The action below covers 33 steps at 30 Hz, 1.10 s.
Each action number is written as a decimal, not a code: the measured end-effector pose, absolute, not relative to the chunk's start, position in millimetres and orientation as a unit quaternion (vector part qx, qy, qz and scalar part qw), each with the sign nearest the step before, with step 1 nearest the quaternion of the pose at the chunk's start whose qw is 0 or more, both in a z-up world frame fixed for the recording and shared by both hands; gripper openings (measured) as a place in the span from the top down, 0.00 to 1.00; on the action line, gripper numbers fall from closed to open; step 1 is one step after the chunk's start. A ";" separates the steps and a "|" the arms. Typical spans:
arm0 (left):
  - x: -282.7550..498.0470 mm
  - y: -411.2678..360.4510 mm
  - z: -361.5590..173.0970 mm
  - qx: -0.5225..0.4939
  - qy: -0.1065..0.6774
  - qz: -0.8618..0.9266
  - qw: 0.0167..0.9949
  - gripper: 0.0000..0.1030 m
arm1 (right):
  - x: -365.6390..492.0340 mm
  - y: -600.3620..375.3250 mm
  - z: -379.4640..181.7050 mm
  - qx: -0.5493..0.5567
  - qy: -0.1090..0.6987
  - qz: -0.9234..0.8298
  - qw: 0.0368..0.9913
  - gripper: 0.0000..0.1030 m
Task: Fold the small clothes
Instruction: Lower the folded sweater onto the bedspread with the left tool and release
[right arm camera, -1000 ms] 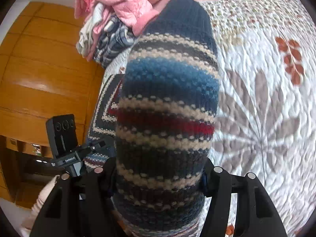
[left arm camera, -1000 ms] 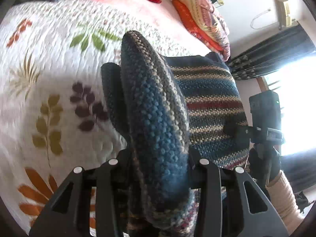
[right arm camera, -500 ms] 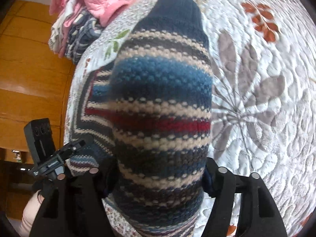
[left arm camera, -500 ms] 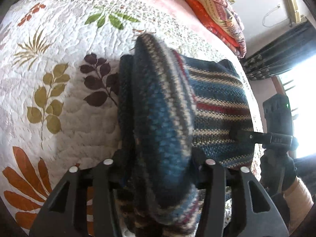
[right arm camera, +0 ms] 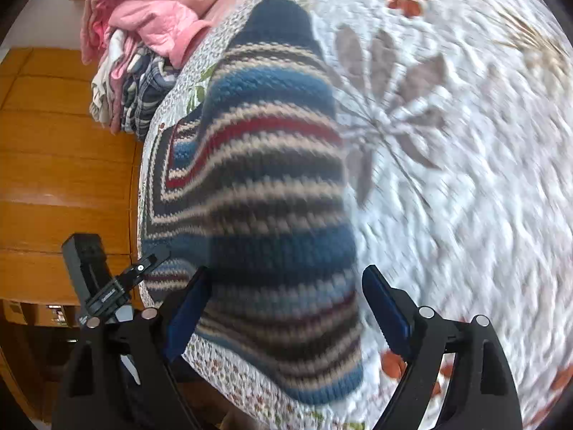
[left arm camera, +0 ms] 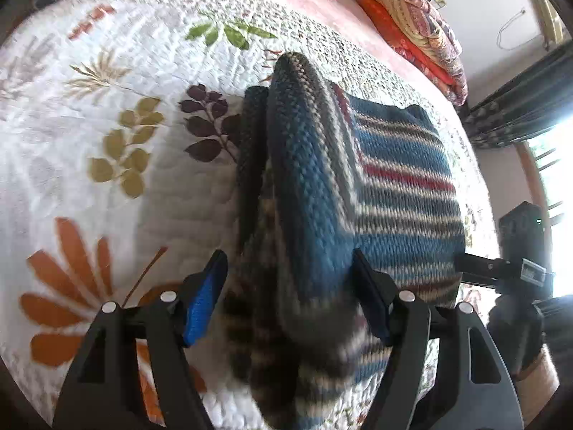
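I am looking along my left gripper [left arm camera: 288,288] and right gripper [right arm camera: 284,295], both with fingers spread either side of the striped knit sweater [left arm camera: 390,186], pinching nothing. It is lying doubled on the quilt [left arm camera: 118,82], thick, soft and floppy, I judge; a folded edge looks best for a hold. Further off, a pink clothes pile [right arm camera: 150,18] is sitting at eleven o'clock and folded blankets [left arm camera: 412,25] at one, neither blocking.

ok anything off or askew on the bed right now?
The striped knit sweater isn't flat: one folded-over part stands up in a ridge on the quilt, between both grippers' open jaws. Nothing looks damaged or spilled.
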State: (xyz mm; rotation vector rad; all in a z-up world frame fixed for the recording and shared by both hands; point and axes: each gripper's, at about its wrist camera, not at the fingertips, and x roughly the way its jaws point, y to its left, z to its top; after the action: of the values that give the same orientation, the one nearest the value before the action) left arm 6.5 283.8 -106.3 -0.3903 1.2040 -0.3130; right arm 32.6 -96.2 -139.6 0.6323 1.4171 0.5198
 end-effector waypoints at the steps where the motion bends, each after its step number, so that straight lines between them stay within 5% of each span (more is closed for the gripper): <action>1: 0.5 284.3 -102.8 -0.179 0.558 -0.138 0.798 0.33 | 27.1 -99.5 -139.6 0.280 0.635 0.226 0.684 0.16; 12: -68.2 292.6 -75.8 -0.169 0.540 -0.089 0.819 0.33 | -27.8 -101.7 -117.5 0.209 0.622 0.157 0.738 0.22; 33: -78.1 303.8 -111.8 -0.166 0.583 -0.045 0.794 0.29 | -32.2 -78.5 -139.8 0.140 0.652 0.097 0.739 0.20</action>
State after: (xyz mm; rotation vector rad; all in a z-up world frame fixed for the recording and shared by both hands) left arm -78.1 303.8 -111.8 -0.3565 1.2535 -0.0976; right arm -32.2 -78.5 -139.8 0.3068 1.4317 0.2129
